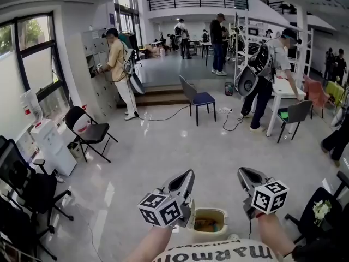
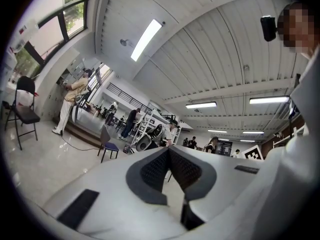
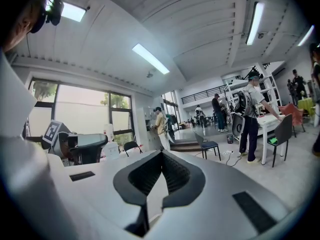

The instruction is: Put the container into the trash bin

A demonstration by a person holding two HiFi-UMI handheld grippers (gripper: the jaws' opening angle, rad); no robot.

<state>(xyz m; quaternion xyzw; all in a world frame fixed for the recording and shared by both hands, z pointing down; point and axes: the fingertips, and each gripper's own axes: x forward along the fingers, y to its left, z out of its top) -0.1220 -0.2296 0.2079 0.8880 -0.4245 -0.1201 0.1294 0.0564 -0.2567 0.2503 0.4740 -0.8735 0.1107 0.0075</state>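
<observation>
A beige trash bin (image 1: 209,224) stands on the floor just in front of me, between my two grippers. Inside it lies something orange-brown that I cannot make out. No separate container shows outside the bin. My left gripper (image 1: 186,180) is raised above the bin's left rim, jaws together with nothing in them. My right gripper (image 1: 245,176) is raised above the bin's right side, also shut and empty. In the left gripper view the left gripper (image 2: 168,150) points up at the ceiling. In the right gripper view the right gripper (image 3: 161,154) points up across the hall.
A black folding chair (image 1: 88,131) and a white cabinet (image 1: 52,147) stand at the left, with a black office chair (image 1: 30,190) nearer. A blue chair (image 1: 199,99) stands mid-floor. Several people stand at the back, one at a white table (image 1: 284,89). A dark chair (image 1: 320,207) stands at my right.
</observation>
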